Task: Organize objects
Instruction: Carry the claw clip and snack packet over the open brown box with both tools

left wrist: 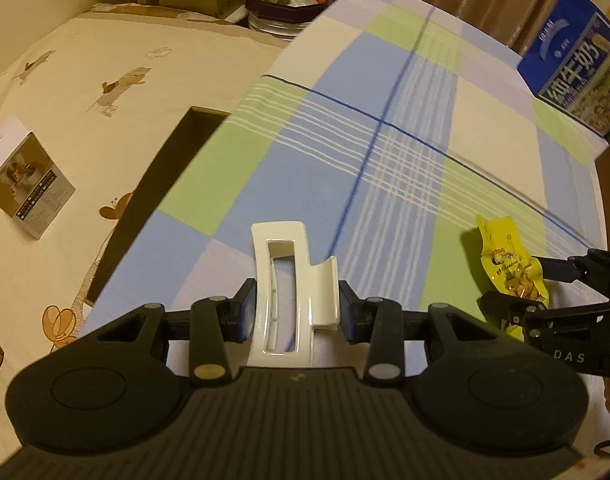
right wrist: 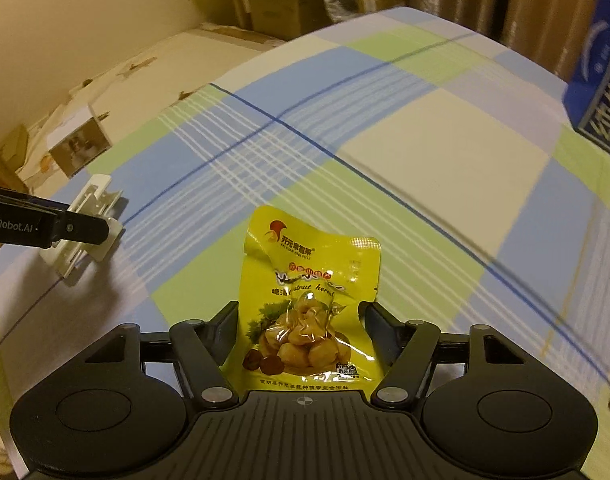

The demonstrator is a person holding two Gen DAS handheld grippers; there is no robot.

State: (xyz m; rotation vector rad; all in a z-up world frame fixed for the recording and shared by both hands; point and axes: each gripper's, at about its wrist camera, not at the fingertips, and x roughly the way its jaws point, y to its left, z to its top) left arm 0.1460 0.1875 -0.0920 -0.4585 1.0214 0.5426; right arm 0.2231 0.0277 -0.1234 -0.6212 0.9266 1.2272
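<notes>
The table [left wrist: 385, 128], under a blue, green and cream checked cloth, is nearly bare: a blue milk carton [left wrist: 577, 68] stands at its far right corner, and the only loose things in view are the two the claws are on. Beside it lies a bed [left wrist: 105, 80] with a small photo box [left wrist: 29, 176]. No tray, bin or set place for the things shows, so where they belong cannot be told; I judge the task in its early or middle part, with both things in hand or about to be, and neither yet put away.

The left claw [left wrist: 295, 308] is partly closed around a white hair clip [left wrist: 289, 284], its pads touching or almost touching the clip's sides; from the right view the clip seems to rest on the cloth near the table's left edge. The right claw [right wrist: 301, 334] stands wider, around a yellow chestnut packet [right wrist: 305, 304]. The left pad touches the packet's edge, while the right pad looks slightly apart, so a firm grip cannot be confirmed.
</notes>
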